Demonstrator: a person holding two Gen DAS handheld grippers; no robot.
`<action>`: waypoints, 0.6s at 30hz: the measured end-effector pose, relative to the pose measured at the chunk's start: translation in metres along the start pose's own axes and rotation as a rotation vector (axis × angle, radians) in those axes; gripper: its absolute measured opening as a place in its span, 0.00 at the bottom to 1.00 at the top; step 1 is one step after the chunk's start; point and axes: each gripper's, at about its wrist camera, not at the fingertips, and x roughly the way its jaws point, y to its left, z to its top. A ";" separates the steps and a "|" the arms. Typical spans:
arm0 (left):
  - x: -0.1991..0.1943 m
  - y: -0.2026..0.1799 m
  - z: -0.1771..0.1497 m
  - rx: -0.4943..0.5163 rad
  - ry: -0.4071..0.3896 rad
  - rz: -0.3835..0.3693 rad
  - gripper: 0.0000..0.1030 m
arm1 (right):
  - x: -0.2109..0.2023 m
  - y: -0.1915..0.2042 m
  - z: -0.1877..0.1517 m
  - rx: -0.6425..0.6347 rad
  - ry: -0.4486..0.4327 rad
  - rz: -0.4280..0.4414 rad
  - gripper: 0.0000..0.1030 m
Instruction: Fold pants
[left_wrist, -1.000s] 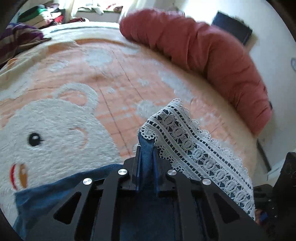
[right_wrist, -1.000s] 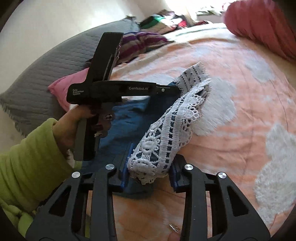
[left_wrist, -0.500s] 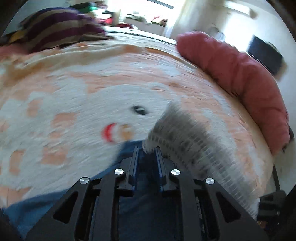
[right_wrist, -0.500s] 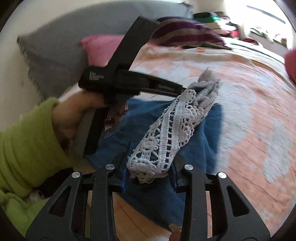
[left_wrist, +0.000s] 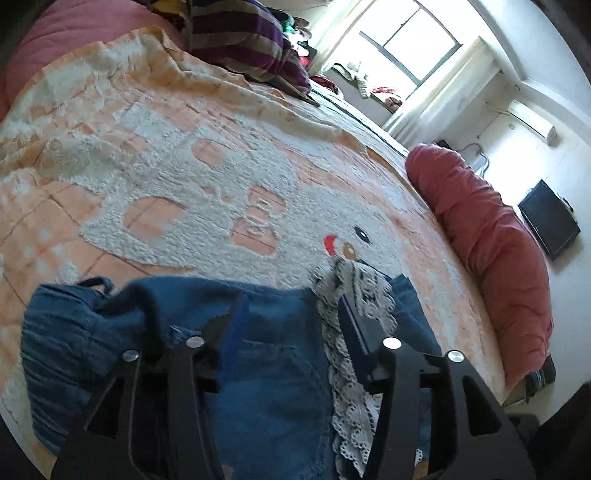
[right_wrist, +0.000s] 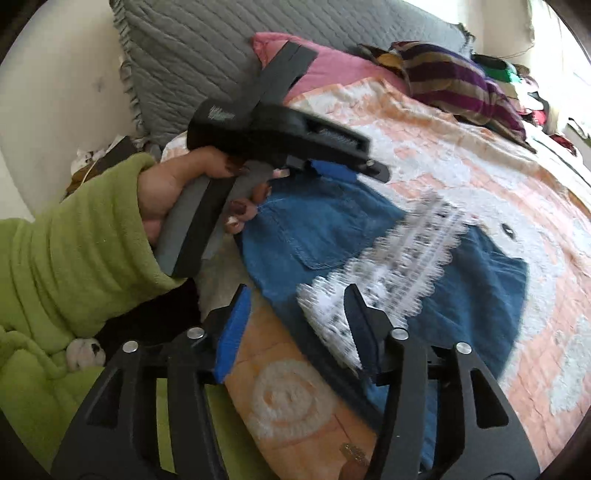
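1. Jaws of right gripper (right_wrist: 295, 325) are opening, lace hem (right_wrist: 391, 273) lying loose between them, unpinched.
2. Left gripper (left_wrist: 291, 325) jaws are opening too, lace draping over one finger, nothing clamped.
3. Denim pants (right_wrist: 317, 229) are lying doubled over on the orange bear blanket (left_wrist: 184, 173).
4. One fold looks laid; likely another fold and smoothing remaining.

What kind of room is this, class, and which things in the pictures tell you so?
Most likely a bedroom: a bed spread with an orange bear-pattern blanket, a grey quilted pillow at its head, and a window with clothes piled beneath it.
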 end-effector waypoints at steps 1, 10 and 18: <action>0.002 -0.004 -0.002 0.009 0.007 -0.006 0.51 | -0.001 -0.003 -0.002 -0.002 0.004 -0.024 0.46; 0.039 -0.031 0.001 0.051 0.105 -0.020 0.62 | 0.018 0.000 -0.018 -0.058 0.070 -0.071 0.43; 0.075 -0.032 0.014 0.007 0.178 -0.021 0.63 | 0.058 0.004 -0.008 -0.028 0.115 -0.053 0.35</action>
